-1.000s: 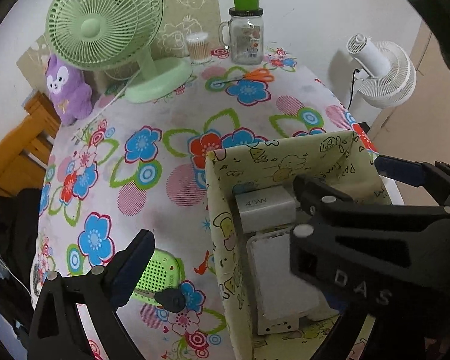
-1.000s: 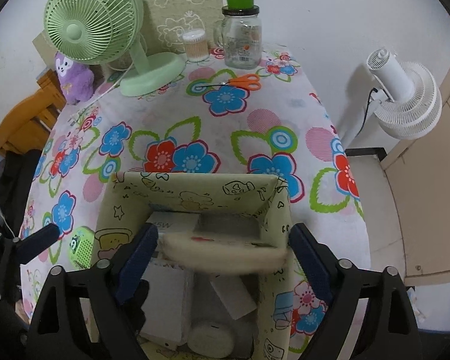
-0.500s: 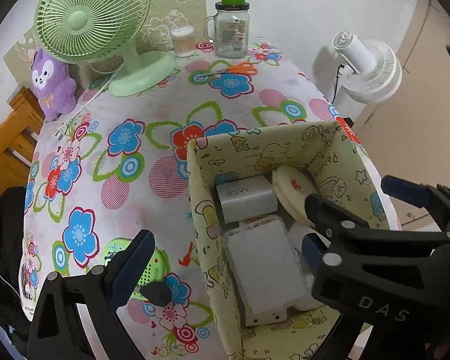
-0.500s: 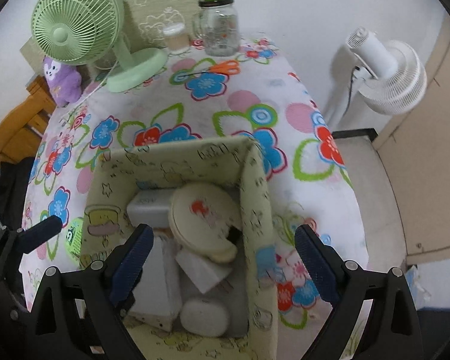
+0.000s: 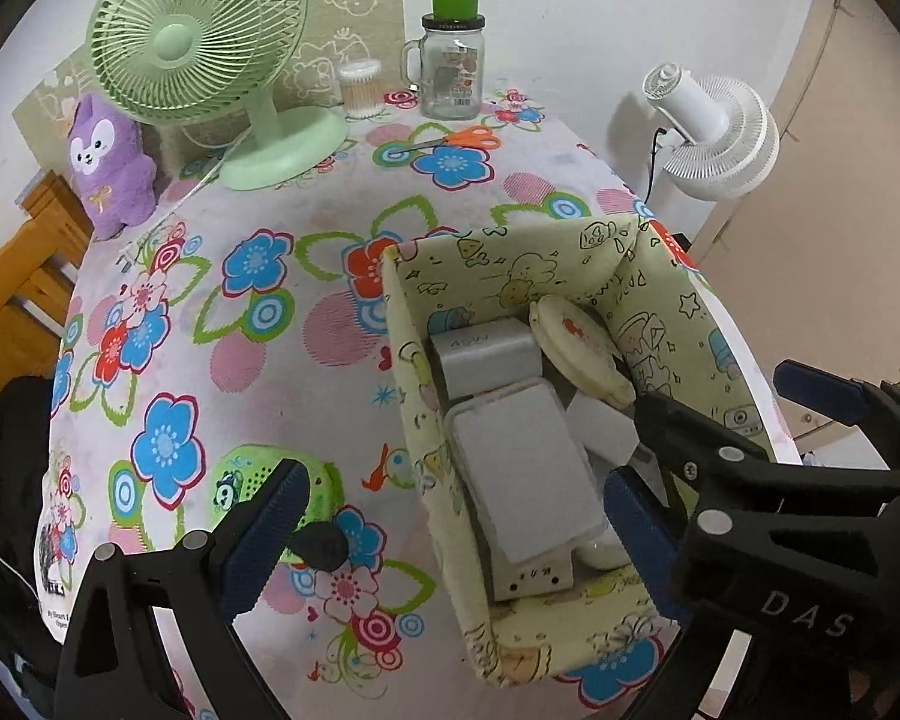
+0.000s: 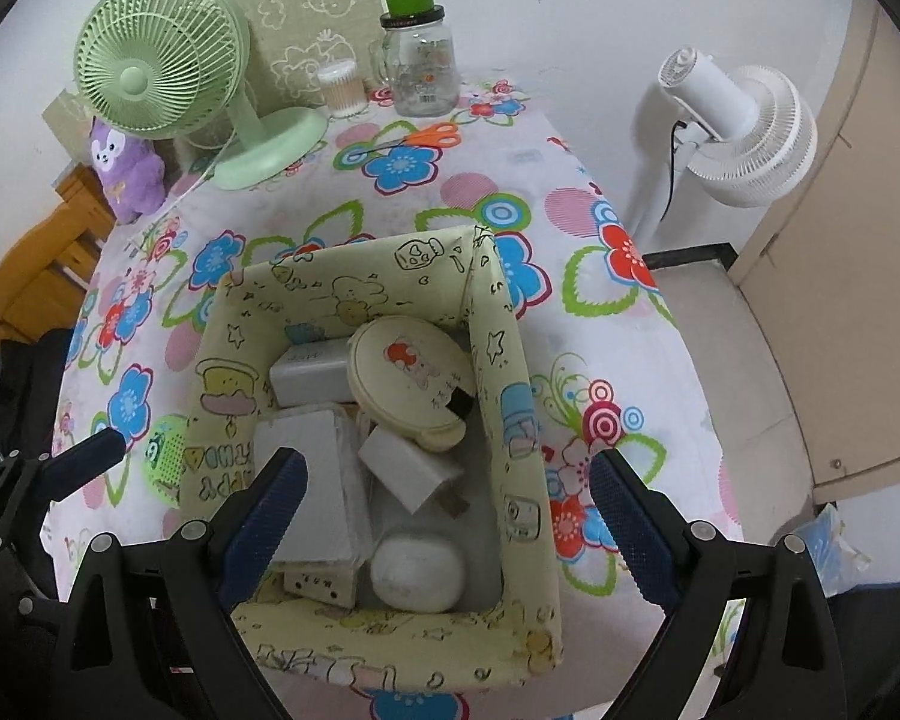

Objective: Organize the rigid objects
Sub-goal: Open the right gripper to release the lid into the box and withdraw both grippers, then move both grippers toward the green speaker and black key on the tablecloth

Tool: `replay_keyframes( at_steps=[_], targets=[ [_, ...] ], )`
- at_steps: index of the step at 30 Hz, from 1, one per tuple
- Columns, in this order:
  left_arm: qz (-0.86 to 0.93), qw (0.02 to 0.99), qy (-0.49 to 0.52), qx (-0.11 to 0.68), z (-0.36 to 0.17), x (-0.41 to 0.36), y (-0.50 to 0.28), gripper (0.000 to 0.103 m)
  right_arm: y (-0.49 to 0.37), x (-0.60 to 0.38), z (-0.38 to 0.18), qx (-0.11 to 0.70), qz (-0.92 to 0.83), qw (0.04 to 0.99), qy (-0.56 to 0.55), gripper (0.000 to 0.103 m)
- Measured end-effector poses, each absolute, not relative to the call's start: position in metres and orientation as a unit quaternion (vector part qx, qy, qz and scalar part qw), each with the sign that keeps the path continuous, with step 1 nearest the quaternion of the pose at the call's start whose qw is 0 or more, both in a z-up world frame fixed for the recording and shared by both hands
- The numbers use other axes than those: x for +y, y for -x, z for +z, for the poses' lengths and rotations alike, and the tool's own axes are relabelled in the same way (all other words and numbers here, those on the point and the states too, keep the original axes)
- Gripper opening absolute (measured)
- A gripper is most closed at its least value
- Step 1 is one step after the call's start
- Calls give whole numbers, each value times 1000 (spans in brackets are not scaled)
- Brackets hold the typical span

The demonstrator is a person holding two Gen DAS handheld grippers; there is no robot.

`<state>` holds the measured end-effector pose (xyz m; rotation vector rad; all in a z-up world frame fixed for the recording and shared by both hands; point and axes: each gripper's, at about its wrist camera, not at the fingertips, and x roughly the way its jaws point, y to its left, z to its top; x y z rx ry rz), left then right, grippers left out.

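Both tools stand wide apart and hold nothing: the right tool [image 6: 444, 510] hovers over the soft fabric box [image 6: 513, 396], where a round cream compact [image 6: 411, 381] leans on blocky white chargers [image 6: 309, 372]; the left tool [image 5: 450, 516] straddles its left wall on the table [image 5: 258, 372].

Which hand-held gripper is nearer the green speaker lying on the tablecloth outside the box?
Left. The left hand-held gripper has one finger right over the green speaker; the right hand-held gripper hangs open above the box, beyond its wall.
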<state>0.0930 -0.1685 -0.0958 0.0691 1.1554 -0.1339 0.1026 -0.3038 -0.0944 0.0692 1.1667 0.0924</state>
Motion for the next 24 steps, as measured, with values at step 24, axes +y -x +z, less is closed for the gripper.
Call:
replay_keyframes(
  at_steps=[24],
  targets=[
    [-79, 851, -31, 518, -69, -114, -53, 100, -52, -257, -59, 517, 16, 855, -31, 97]
  ],
)
